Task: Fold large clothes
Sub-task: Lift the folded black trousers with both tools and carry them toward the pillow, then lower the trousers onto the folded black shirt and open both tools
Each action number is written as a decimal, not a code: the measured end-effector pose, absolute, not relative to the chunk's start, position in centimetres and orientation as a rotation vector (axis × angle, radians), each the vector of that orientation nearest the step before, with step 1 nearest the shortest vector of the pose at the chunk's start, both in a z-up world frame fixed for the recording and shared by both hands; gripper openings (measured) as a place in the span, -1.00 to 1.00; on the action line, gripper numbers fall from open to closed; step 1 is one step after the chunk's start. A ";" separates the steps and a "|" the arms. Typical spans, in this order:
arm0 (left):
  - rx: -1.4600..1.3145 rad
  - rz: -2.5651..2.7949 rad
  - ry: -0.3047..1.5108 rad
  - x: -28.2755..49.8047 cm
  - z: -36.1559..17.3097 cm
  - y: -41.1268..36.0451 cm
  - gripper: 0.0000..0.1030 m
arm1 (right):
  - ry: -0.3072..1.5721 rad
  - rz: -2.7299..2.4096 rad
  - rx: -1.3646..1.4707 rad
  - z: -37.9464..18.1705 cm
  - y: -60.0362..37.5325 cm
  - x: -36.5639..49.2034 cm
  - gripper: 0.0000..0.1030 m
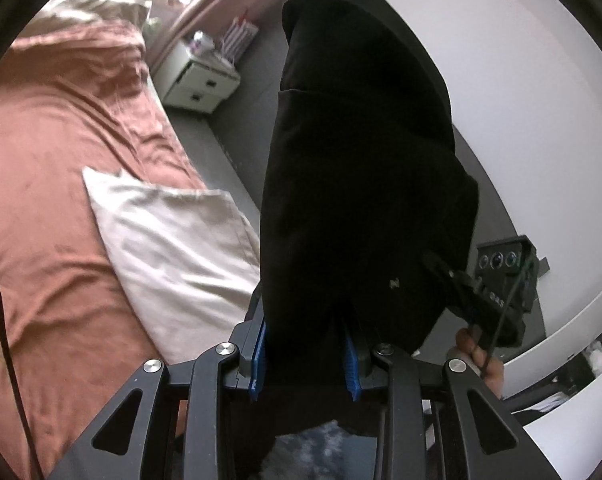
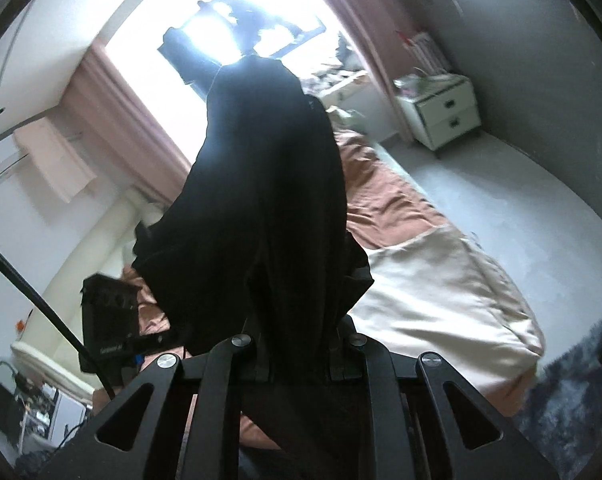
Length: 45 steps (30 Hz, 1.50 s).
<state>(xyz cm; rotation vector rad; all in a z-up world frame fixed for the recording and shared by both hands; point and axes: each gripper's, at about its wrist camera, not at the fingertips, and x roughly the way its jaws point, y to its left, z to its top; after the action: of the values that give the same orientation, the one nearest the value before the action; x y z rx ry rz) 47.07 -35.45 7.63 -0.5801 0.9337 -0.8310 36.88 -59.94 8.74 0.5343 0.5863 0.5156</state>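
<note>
Black garment [image 1: 357, 184] clamped in both grippers, centre frame.
Left gripper [image 1: 305, 354] pads partly buried in cloth; right gripper [image 2: 301, 356] fingertips hidden entirely; garment's type unreadable.

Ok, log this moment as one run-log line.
phase: carrying | left tongs: shut on black garment | right tongs: shut on black garment | garment: bunched, held over bed | fold: not yet laid flat

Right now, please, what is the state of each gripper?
Left gripper: closed on the black garment.
Right gripper: closed on the same black garment.
</note>
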 end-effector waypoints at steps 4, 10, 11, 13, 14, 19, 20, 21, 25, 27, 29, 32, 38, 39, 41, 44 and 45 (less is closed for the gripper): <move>-0.570 -0.841 0.981 48.9 5.2 -36.5 -0.37 | 0.636 0.463 0.543 7.8 -59.5 38.5 -0.76; -0.603 -0.808 1.121 53.6 -1.3 -37.3 -0.37 | 0.709 0.407 0.573 4.2 -56.9 43.7 -0.76; -0.597 -0.803 1.135 54.2 -2.2 -37.4 -0.37 | 0.724 0.393 0.581 3.4 -56.5 44.7 -0.76; -0.572 -0.796 1.153 55.7 -3.7 -37.2 -0.37 | 0.739 0.385 0.605 2.4 -55.8 46.5 -0.76; -0.568 -0.796 1.158 56.4 -4.2 -37.0 -0.37 | 0.741 0.381 0.616 1.9 -55.5 47.3 -0.76; -0.575 -0.784 1.178 59.7 -6.2 -35.9 -0.37 | 0.795 0.326 0.656 1.0 -55.4 51.2 -0.76; -0.581 -0.775 1.185 60.3 -6.7 -35.6 -0.37 | 0.808 0.320 0.659 0.9 -55.2 51.7 -0.76; -0.585 -0.769 1.189 60.6 -7.0 -35.5 -0.37 | 0.822 0.312 0.660 0.4 -54.7 52.6 -0.76; -0.607 -0.737 1.216 62.3 -9.3 -34.8 -0.37 | 0.871 0.273 0.652 0.1 -52.8 55.3 -0.76; -0.613 -0.730 1.224 63.1 -10.1 -34.5 -0.46 | 0.888 0.246 0.654 -0.1 -52.1 56.8 -0.76; -0.614 -0.736 1.220 63.6 -10.2 -34.5 -0.46 | 0.899 0.212 0.658 -0.3 -51.7 57.7 -0.76; -0.606 -0.709 1.193 63.9 -9.5 -34.2 -0.46 | 0.908 0.168 0.704 -0.4 -51.7 58.0 -0.69; -0.555 -0.646 1.189 63.0 -9.0 -32.2 0.11 | 0.890 0.106 0.714 0.7 -51.8 56.1 -0.01; -0.529 -0.635 1.161 62.7 -8.3 -31.8 0.21 | 0.875 0.080 0.684 1.3 -52.0 55.3 0.32; -0.504 -0.626 1.140 62.6 -7.6 -31.4 0.31 | 0.839 0.044 0.644 2.8 -52.6 53.0 0.39; -0.472 -0.650 1.154 62.6 -7.2 -31.1 0.39 | 0.803 0.009 0.625 3.7 -53.5 48.9 0.39; -0.457 -0.647 1.154 62.8 -7.2 -31.1 0.39 | 0.801 -0.008 0.619 3.9 -53.7 47.4 0.39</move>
<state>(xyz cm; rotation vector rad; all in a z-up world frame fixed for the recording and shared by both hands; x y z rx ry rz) 62.80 -31.13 -7.24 -0.4568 1.1542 -0.6468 47.35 -53.68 3.87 0.6192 0.8010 -0.0078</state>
